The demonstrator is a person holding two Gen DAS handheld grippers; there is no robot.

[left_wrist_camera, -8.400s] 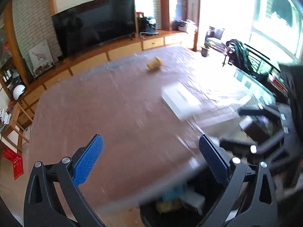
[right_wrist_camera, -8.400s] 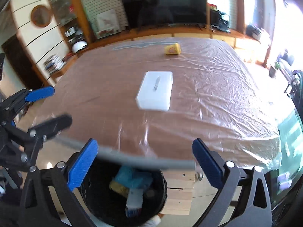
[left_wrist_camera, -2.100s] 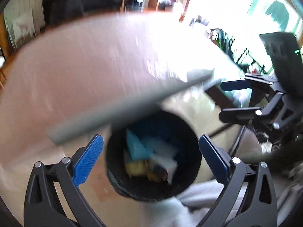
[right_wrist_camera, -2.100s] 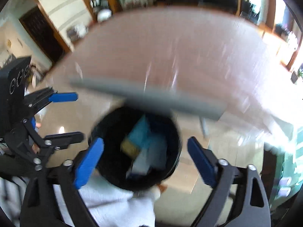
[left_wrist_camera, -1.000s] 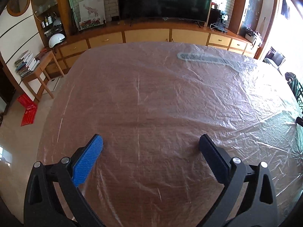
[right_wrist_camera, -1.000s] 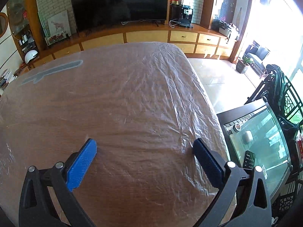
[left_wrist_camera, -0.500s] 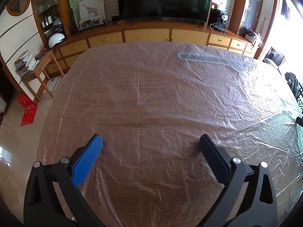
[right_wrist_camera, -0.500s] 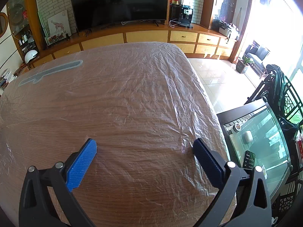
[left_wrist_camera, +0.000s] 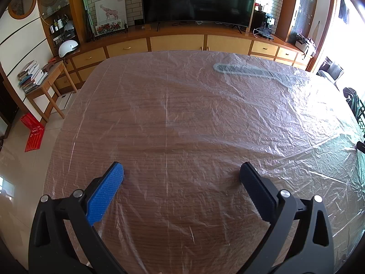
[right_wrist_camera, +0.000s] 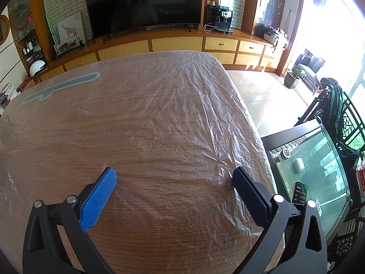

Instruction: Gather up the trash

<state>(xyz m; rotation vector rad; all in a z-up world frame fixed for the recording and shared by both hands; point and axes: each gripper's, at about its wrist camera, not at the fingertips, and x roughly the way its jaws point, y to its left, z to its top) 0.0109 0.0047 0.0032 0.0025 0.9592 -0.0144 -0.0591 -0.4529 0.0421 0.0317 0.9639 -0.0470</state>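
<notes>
The left gripper [left_wrist_camera: 181, 182] and the right gripper [right_wrist_camera: 174, 182] both hang over the wooden surface [left_wrist_camera: 182, 114] with jaws spread wide and nothing between them (a plastic sheet [right_wrist_camera: 159, 105] covers it), and no trash shows ahead of either gripper.

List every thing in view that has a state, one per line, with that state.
Left gripper: open, holding nothing.
Right gripper: open, holding nothing.
Table: covered with wrinkled clear plastic sheet, no trash showing on it.
Television: screen dark.
Cabinet drawers: closed.
Helmet: resting on the cabinet top.
</notes>
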